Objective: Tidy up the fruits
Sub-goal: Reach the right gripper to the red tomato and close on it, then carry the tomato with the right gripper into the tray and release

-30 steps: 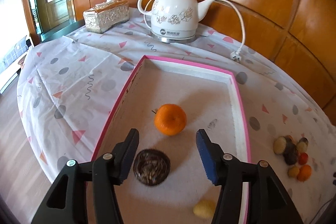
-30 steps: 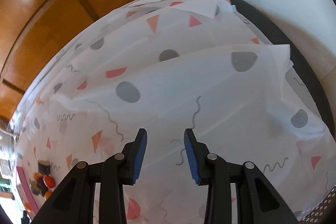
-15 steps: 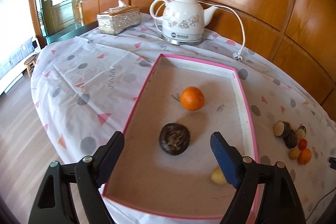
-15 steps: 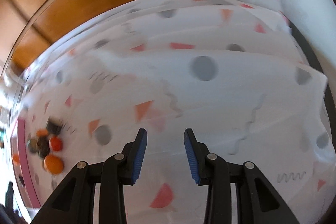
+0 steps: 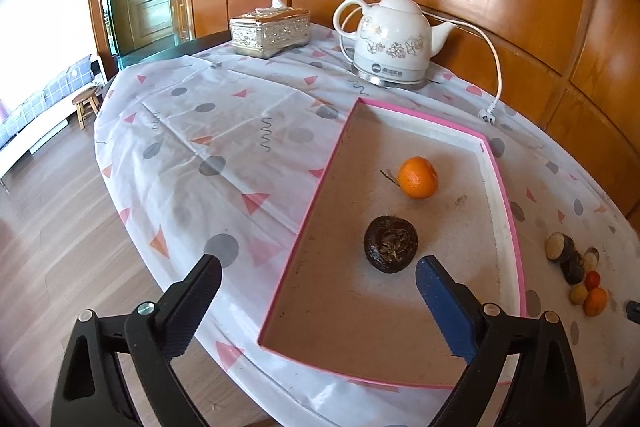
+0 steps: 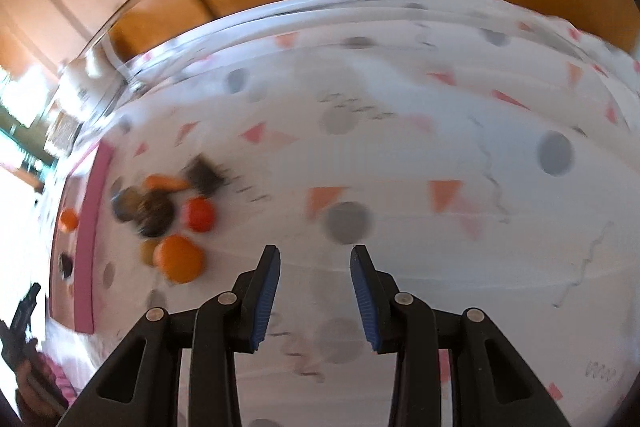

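Although two pieces already lie inside the pink-rimmed tray [image 5: 316, 189], an orange [image 5: 417, 177] toward its far end and a dark round fruit [image 5: 391, 243] nearer the middle, most of the sorting looks undone. On the surface [image 5: 208, 131] to the right of the tray, well apart from its rim, a small heap of loose fruit [image 5: 576, 275] waits: brown-skinned pieces, a red one, a yellowish one and a small orange one, bunched so they touch. The right wrist view, blurred, shows the same heap just beside the tray's pink edge, with a larger orange fruit [image 6: 179, 259] nearest the camera. The left gripper [image 5: 316, 301] hangs above the tray's near end with its jaws spread wide and nothing between them. The right gripper [image 6: 314, 301] is over bare cloth to the right of the heap, its jaws parted and empty. Judging by this, the task is early to midway, with the whole heap left to carry across.
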A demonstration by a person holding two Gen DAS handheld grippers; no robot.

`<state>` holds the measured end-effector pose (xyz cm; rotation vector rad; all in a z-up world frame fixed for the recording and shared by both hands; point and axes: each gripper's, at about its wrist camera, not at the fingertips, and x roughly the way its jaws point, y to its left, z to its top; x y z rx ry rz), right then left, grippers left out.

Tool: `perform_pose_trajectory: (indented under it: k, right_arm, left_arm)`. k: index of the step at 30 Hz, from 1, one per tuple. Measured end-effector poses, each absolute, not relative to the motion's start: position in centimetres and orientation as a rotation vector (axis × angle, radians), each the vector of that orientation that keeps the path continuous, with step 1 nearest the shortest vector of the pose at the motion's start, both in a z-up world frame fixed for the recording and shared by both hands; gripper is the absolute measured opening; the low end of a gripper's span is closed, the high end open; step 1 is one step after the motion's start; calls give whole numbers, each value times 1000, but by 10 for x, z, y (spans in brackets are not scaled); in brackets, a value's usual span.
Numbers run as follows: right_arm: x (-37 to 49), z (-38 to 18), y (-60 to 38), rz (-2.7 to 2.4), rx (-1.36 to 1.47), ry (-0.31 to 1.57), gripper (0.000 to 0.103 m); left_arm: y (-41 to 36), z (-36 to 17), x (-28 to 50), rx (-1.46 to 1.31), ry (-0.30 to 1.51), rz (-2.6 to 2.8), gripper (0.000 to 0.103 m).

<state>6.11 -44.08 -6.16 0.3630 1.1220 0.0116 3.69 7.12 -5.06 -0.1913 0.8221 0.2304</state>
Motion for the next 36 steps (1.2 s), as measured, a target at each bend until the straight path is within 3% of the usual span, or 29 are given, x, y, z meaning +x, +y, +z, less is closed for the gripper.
perform_pose_trajectory:
  k: [19, 36]
  right_arm:
    - [133, -91, -339, 29, 306, 1202, 33]
    - [94, -46, -310, 118, 231, 997, 31]
  left_arm:
    - [103, -56, 28, -279, 837, 259, 99]
    - [113, -57, 24, -312, 835, 273, 99]
